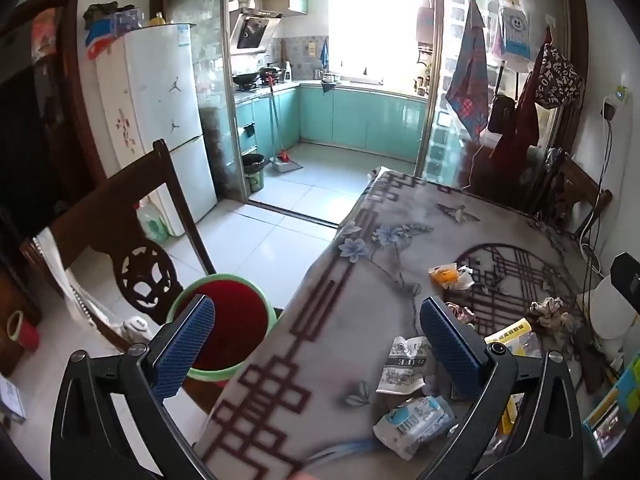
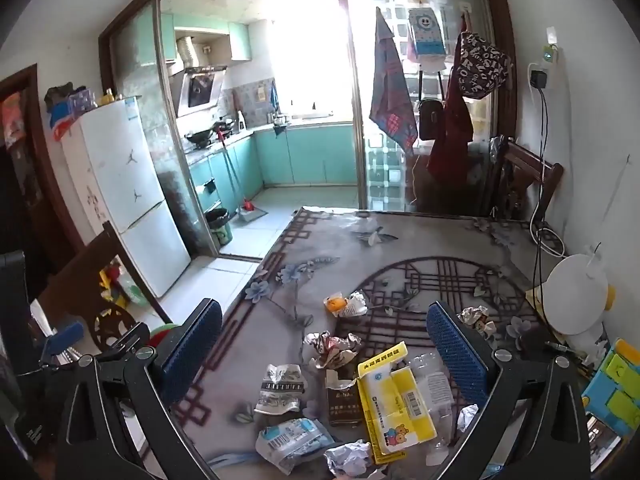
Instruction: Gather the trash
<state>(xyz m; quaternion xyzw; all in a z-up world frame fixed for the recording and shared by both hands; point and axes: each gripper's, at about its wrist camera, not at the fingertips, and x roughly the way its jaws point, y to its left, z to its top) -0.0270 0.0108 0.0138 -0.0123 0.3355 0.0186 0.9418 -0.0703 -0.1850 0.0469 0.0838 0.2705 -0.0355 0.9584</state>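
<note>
Trash lies scattered on the patterned tablecloth [image 2: 320, 248]: a yellow box [image 2: 396, 396], a black-and-white wrapper [image 2: 280, 388], a blue-and-white packet [image 2: 292, 440], crumpled foil [image 2: 332, 348], an orange wrapper [image 2: 344, 304] and a dark small box [image 2: 342, 400]. My right gripper [image 2: 326, 354] hangs open above this pile, touching nothing. My left gripper [image 1: 320, 344] is open too, over the table's left edge. The black-and-white wrapper [image 1: 404, 364] and the packet [image 1: 416, 424] lie just inside its right finger [image 1: 452, 344]. A green bin with a red liner [image 1: 224, 320] stands on the floor beside the table, below the left finger [image 1: 188, 344].
A dark wooden chair [image 1: 120, 240] stands by the bin, with a white fridge [image 1: 160, 120] behind it. A white lamp [image 2: 576, 292], a cable and colourful boxes [image 2: 616, 388] sit at the table's right edge. Another chair [image 2: 524, 184] stands at the far side, and the kitchen lies beyond.
</note>
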